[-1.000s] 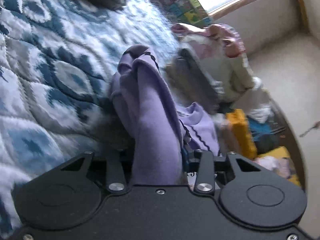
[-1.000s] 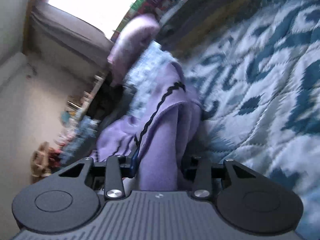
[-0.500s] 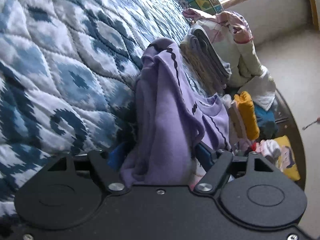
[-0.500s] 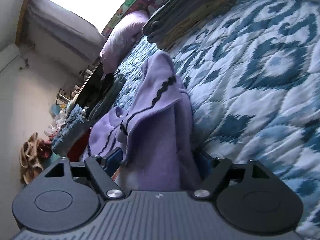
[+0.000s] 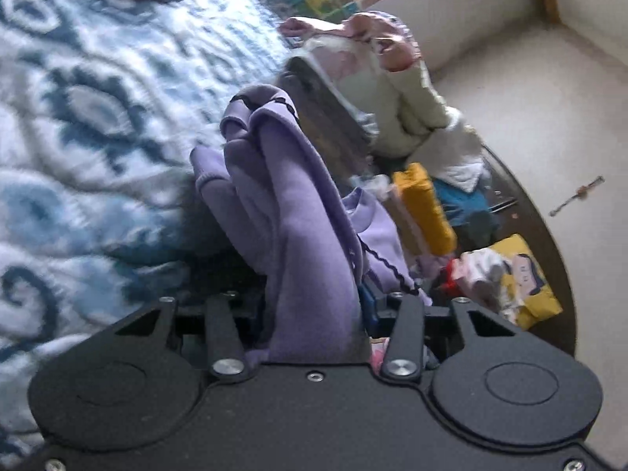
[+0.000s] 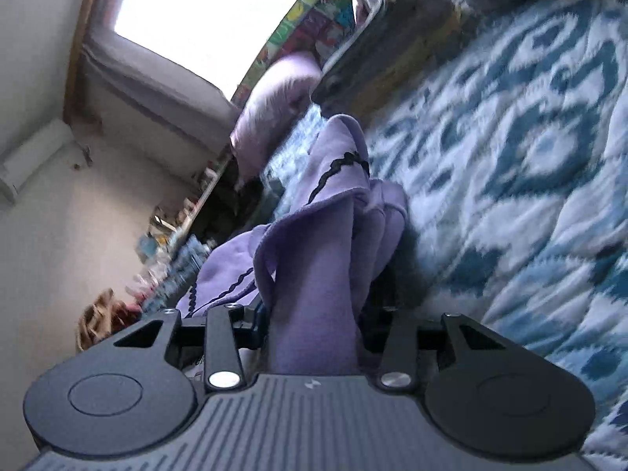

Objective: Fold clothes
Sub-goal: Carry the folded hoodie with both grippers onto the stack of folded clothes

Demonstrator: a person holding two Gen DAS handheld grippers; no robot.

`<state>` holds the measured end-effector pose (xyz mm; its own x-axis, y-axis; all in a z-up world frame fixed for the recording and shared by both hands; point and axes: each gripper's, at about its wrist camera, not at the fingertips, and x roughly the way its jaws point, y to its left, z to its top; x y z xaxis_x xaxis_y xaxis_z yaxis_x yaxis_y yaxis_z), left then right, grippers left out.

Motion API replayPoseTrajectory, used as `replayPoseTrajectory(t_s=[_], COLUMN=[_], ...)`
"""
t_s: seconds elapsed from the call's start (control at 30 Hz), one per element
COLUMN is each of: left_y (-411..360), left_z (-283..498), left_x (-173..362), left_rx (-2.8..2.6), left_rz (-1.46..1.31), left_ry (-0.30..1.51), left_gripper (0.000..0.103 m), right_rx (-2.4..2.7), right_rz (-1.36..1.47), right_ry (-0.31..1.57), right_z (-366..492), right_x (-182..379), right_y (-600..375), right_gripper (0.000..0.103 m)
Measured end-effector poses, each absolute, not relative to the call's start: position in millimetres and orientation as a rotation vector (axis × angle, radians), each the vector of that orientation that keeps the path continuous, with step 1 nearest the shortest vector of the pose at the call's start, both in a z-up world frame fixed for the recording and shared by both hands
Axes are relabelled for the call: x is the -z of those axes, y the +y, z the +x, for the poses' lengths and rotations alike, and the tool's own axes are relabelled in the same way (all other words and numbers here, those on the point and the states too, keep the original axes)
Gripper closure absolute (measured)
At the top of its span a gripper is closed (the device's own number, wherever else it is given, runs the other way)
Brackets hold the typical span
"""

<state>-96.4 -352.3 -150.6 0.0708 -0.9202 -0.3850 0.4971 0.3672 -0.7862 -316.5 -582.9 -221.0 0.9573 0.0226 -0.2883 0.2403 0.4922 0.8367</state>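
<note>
A purple garment with black wavy trim [image 5: 298, 204] hangs bunched over a blue-and-white quilted bed [image 5: 98, 117]. In the left wrist view a thick fold of it runs straight into my left gripper [image 5: 314, 306], whose jaws are closing and pinch the fabric. The fingertips are hidden under the cloth. In the right wrist view the same purple garment [image 6: 329, 243] rises from my right gripper [image 6: 314, 314], whose jaws are also closing on a fold of it. The rest of the garment sags off the bed edge between the two grippers.
A stack of folded clothes [image 5: 333, 117] lies on the quilt [image 6: 510, 157] beyond the garment, with a purple pillow [image 6: 274, 90] by the window. Beside the bed is a dark round surface [image 5: 549, 259] littered with a yellow item [image 5: 424, 212] and small clothes.
Half a second ago both sets of jaws stood wider around the fabric; now they have drawn in and squeeze it again. Both views have swung and blurred as the hands moved.
</note>
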Motion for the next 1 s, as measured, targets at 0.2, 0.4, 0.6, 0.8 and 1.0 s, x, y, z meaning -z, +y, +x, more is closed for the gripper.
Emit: replayPoseTrajectory(t_s=[0.2,0.4,0.6,0.8,1.0], left_y=[-409,-496,-598,-698,-779], left_z=[-95,-93,-87,-67,-45], left_x=[117,68,10,-30,-22], left_rx=[1.293,1.503,1.674,1.811,1.875], left_rz=[-0.495,-0.464,-0.435,-0.418,-0.416], left_ry=[0.981,0.909,0.838,0.771,0.777], left_gripper=[0.060,0.060,0.060,0.060,0.060], right_rx=[0.195,0.288,0.389,0.498,0.588], right_rz=[1.039,0.976,0.905,0.869,0.849], right_ry=[0.142,-0.037,-0.231,-0.408,-0.483], right_z=[-346,-390,-416,-413,-402], right_x=[186,144,95,58,51], right_y=[-612,-661,-723,-795,-871], right_gripper=[0.061,0.061,0.061,0.061,0.061])
